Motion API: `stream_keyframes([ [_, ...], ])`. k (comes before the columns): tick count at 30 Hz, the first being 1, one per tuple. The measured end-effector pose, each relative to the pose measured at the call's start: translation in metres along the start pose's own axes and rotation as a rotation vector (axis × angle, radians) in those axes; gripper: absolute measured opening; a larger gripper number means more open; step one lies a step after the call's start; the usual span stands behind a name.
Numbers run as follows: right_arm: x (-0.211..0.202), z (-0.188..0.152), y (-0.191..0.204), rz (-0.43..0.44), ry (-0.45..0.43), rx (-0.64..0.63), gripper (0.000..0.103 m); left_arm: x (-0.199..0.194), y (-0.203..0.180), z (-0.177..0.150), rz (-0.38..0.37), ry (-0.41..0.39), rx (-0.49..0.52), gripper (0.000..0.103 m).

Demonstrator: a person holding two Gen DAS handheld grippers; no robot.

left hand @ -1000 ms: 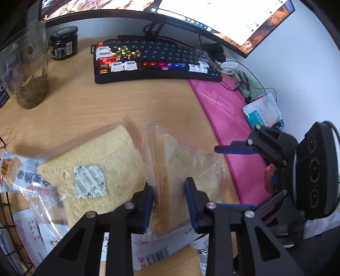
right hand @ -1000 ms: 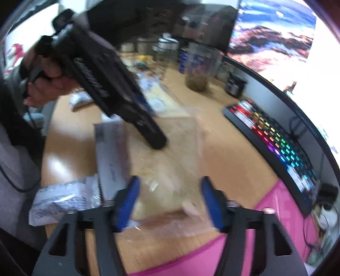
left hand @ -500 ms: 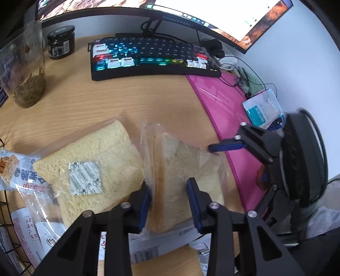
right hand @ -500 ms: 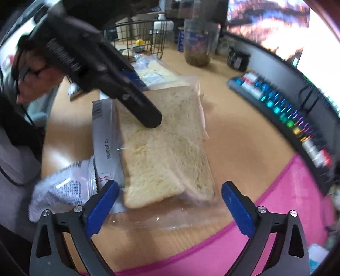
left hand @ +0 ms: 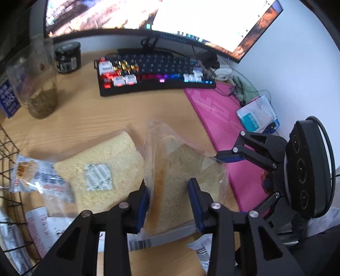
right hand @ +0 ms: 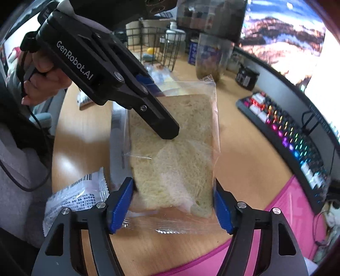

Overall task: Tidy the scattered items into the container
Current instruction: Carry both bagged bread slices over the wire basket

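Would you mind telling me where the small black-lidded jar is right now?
In the left wrist view the black-lidded jar stands at the desk's far left, beneath the monitor, between the clear plastic jar and the keyboard.
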State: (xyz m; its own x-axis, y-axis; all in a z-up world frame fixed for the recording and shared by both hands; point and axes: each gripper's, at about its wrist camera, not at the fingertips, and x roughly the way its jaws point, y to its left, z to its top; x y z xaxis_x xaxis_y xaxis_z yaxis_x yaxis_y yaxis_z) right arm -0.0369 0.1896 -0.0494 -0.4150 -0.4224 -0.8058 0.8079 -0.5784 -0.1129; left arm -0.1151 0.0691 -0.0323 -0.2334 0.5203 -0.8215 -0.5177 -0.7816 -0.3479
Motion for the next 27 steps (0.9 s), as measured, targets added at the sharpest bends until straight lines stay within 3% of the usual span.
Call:
stream_keyframes([
  [8, -0.029, 0.050, 0.024, -0.058, -0.090, -0.103, 0.071, -0.078, 0.004, -0.008, 0.098, -0.151, 0.007, 0.040],
  [14, -0.025, 0.115, 0.056, -0.081, -0.166, -0.253, 0.071, -0.142, 0.047, -0.030, 0.201, -0.269, -0.068, 0.040],
  [19, 0.001, 0.174, 0.085, -0.032, -0.212, -0.360, 0.071, -0.190, 0.089, -0.059, 0.281, -0.336, -0.158, 0.040],
  [27, 0.039, 0.246, 0.136, 0.060, -0.236, -0.495, 0.071, -0.240, 0.148, -0.101, 0.338, -0.379, -0.283, 0.041],
])
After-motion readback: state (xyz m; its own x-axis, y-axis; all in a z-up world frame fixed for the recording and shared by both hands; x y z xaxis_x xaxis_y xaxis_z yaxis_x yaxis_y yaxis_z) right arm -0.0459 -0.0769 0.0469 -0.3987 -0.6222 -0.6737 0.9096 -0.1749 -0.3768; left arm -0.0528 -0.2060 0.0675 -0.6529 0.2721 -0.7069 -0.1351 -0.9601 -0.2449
